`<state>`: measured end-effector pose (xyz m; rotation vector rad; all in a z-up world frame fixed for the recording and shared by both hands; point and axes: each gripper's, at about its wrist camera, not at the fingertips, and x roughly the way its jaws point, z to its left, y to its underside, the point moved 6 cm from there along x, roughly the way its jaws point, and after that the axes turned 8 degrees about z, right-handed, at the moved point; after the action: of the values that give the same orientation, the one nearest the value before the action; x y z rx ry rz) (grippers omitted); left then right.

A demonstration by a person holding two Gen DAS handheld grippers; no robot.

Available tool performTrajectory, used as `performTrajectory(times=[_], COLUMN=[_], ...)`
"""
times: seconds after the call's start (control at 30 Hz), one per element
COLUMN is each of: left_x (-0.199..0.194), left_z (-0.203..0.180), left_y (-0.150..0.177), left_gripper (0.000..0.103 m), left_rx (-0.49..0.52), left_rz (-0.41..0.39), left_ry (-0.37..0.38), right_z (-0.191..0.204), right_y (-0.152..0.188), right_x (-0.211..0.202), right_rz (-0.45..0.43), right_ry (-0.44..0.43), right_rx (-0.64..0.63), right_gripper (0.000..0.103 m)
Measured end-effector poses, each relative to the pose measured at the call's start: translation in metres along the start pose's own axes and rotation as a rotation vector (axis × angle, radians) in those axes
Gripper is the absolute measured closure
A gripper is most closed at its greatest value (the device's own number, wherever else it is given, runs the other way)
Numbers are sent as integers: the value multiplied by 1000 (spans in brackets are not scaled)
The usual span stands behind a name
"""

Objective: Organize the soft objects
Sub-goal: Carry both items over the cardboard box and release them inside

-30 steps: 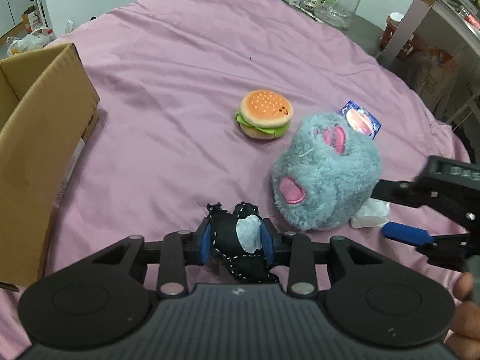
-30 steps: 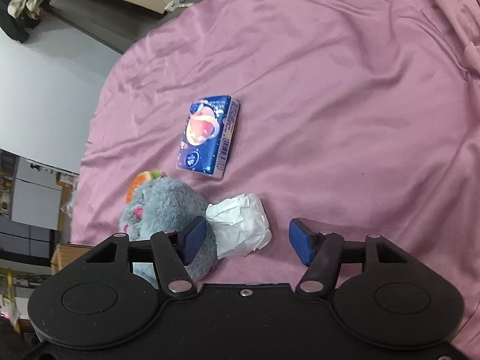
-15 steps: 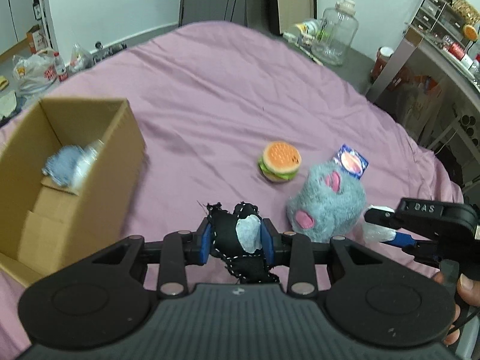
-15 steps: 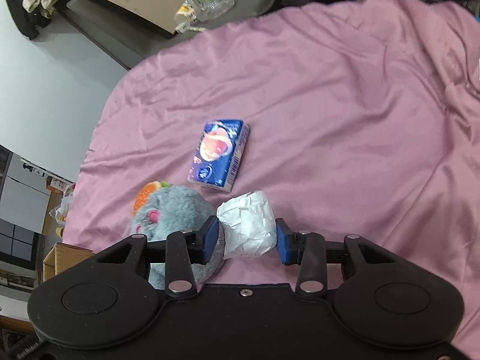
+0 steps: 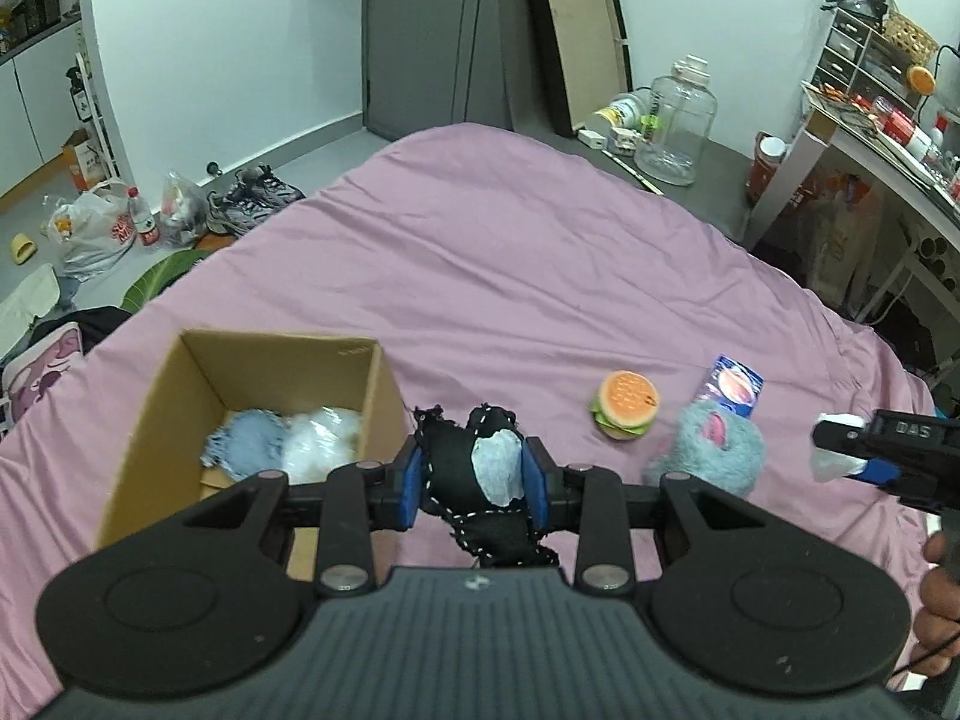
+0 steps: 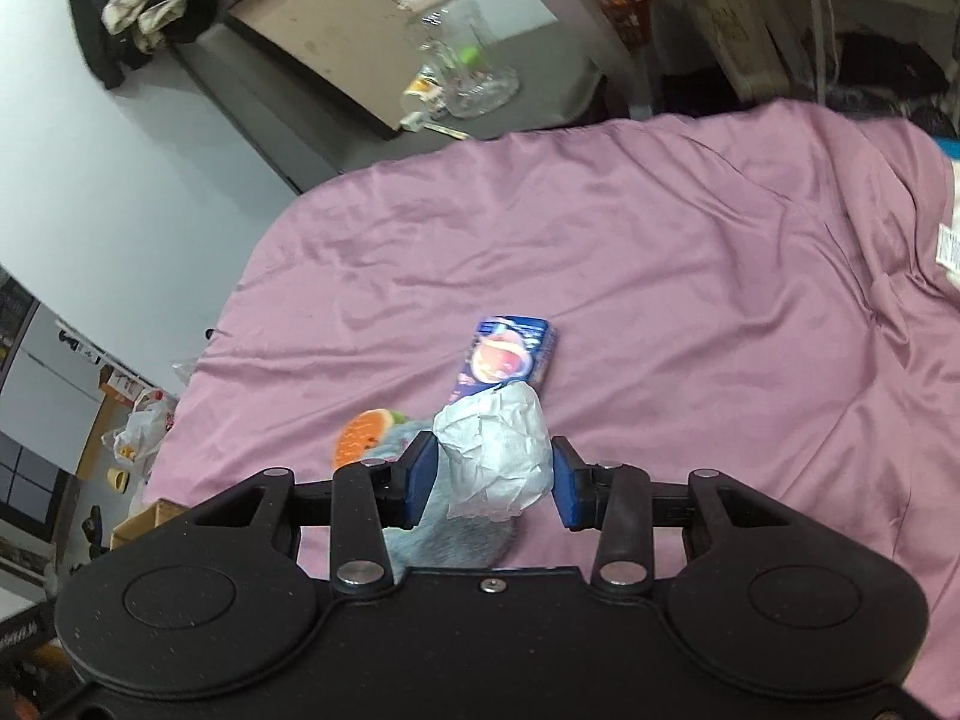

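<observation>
My left gripper [image 5: 474, 474] is shut on a black soft toy [image 5: 462, 468] with white stitching and a pale patch, held above the pink bedspread beside an open cardboard box [image 5: 372, 384]. The box holds a blue knitted piece [image 5: 249, 450] and white fluff [image 5: 321, 444]. My right gripper [image 6: 492, 474] is shut on a crumpled white tissue wad [image 6: 495, 456], lifted off the bed. In the left wrist view that gripper [image 5: 852, 450] shows at the right edge with the tissue [image 5: 831, 459]. A burger plush [image 5: 624, 405], a grey-blue furry plush [image 5: 708, 450] and a blue tissue pack [image 5: 735, 387] lie on the bed.
The pink bedspread [image 5: 510, 252] stretches wide beyond the toys. A glass jar [image 5: 675, 120] and clutter stand past the bed's far end, a desk [image 5: 870, 144] at right. Bags and shoes [image 5: 252, 207] lie on the floor at left. A hand [image 5: 939, 594] shows at lower right.
Both grippers have risen off the bed. The right gripper closed on the tissue wad and lifted it. The left view swung so the box's inside shows, the black toy still gripped.
</observation>
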<state>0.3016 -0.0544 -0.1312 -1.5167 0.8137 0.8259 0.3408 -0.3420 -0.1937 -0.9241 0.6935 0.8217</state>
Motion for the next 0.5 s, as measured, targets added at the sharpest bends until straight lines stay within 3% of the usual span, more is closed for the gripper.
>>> performTrajectory(times=[0.5], left_x=[1], left_z=[55], left_y=[-4], left_gripper=[70], left_rx=[-55], left_rz=[2], left_ry=[-35], right_z=[75], right_y=[22], right_x=[-2], right_rz=[-32], right_ry=[-71], right_rx=[-191], right_gripper=[64])
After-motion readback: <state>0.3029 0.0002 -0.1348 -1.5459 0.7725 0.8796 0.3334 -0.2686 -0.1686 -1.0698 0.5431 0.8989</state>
